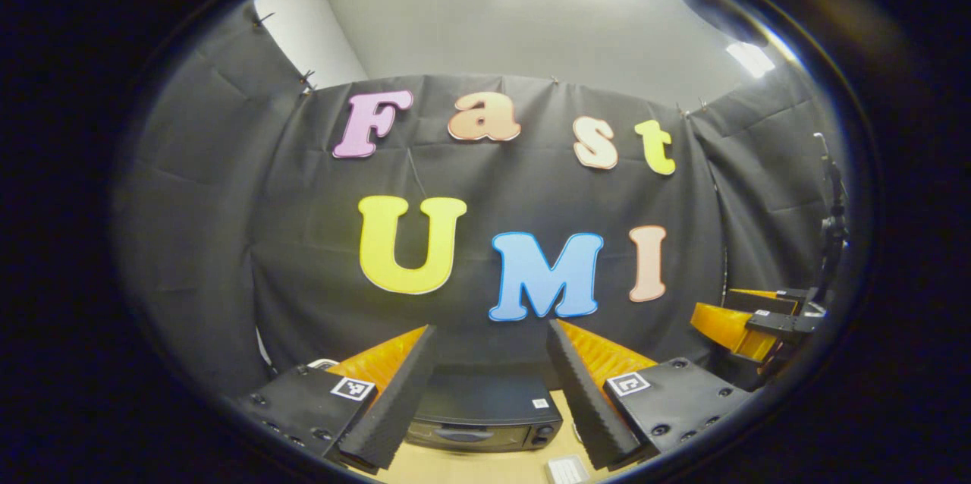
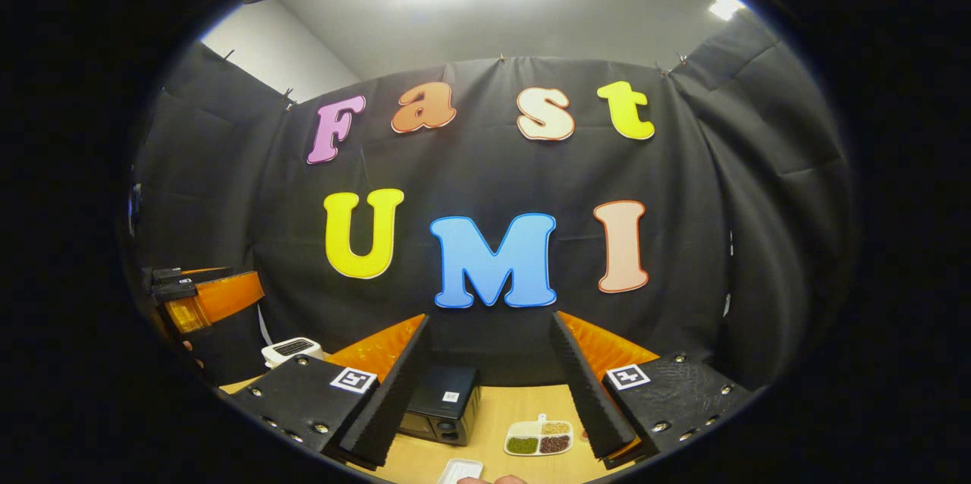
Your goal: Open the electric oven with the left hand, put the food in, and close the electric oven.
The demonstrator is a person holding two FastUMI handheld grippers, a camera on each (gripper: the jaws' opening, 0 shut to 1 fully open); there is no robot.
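No readable text – small white sticker on electric oven (image 1: 485, 412) top too small to make out; square black-white coded markers on both tongs' bodies carry no legible characters.

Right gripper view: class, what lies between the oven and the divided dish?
Only bare wooden table separates the oven from the divided dish there.

Closed oven (image 1: 485, 416) on the wooden table (image 2: 501, 408) against the booth wall, bare tabletop before its door, divided food tray (image 2: 539, 438) apart to its right, small white box (image 2: 290, 350) at its left, open air above.
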